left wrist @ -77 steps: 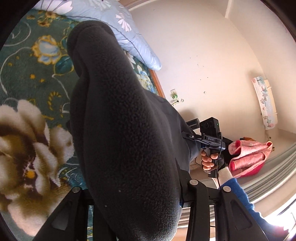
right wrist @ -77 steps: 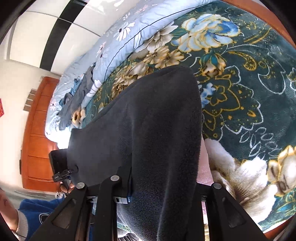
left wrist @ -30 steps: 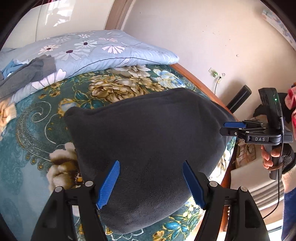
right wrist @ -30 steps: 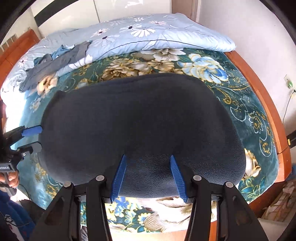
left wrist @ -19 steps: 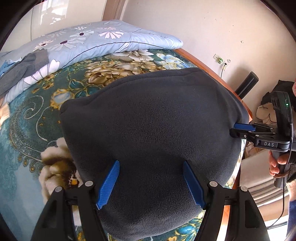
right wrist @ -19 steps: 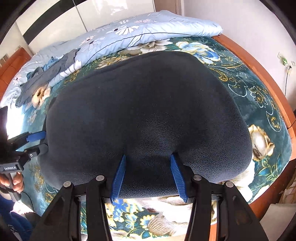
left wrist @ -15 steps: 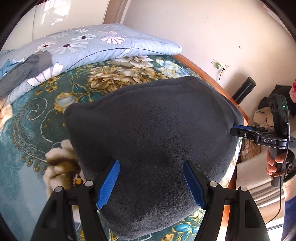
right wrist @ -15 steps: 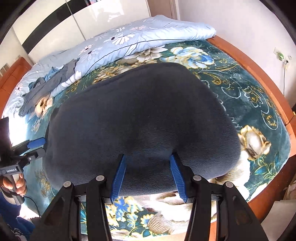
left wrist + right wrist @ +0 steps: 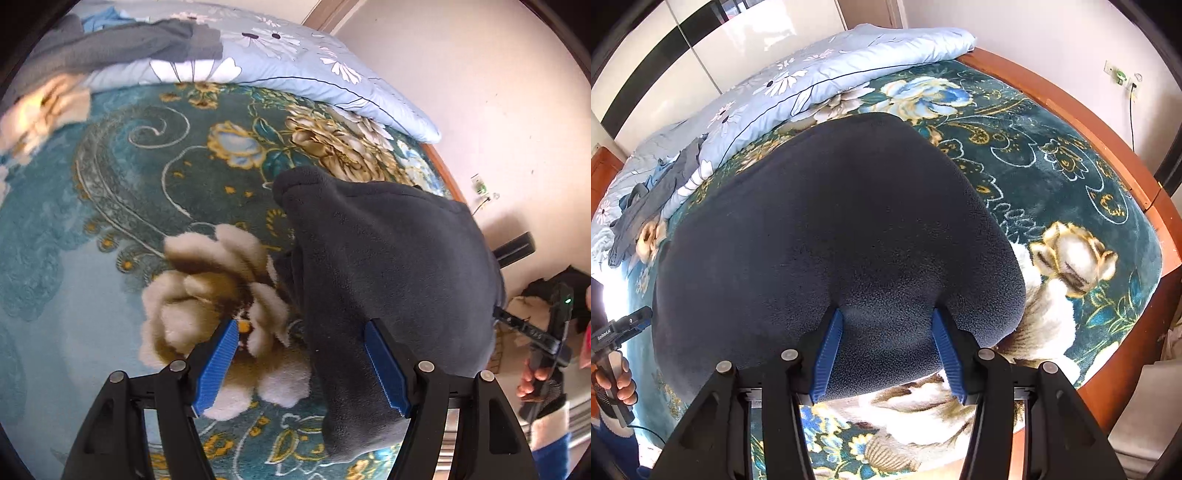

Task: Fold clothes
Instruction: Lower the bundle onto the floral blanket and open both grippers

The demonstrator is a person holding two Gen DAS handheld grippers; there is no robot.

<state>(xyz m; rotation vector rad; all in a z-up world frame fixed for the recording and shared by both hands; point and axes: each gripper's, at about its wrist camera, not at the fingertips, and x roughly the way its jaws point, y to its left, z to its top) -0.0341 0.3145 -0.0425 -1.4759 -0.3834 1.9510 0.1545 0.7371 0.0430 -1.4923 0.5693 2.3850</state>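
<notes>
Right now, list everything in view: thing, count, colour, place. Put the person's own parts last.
Fleece garment: one, dark charcoal, lying on the blanket at the near edge of the bed.
Floral blanket: one, teal with cream and gold flowers, covering the bed.
Quilt: one, light blue with white daisies, bunched along the far side.
Grey clothes: a small pile, grey and blue, on the quilt.
Bed frame: one, reddish wood, along the right edge.
Wall socket: one, white with a green plug, on the wall.
Left gripper: black with blue pads, open, beside the garment's left edge.
Right gripper: black with blue pads, open, the garment's near edge between its pads.
</notes>
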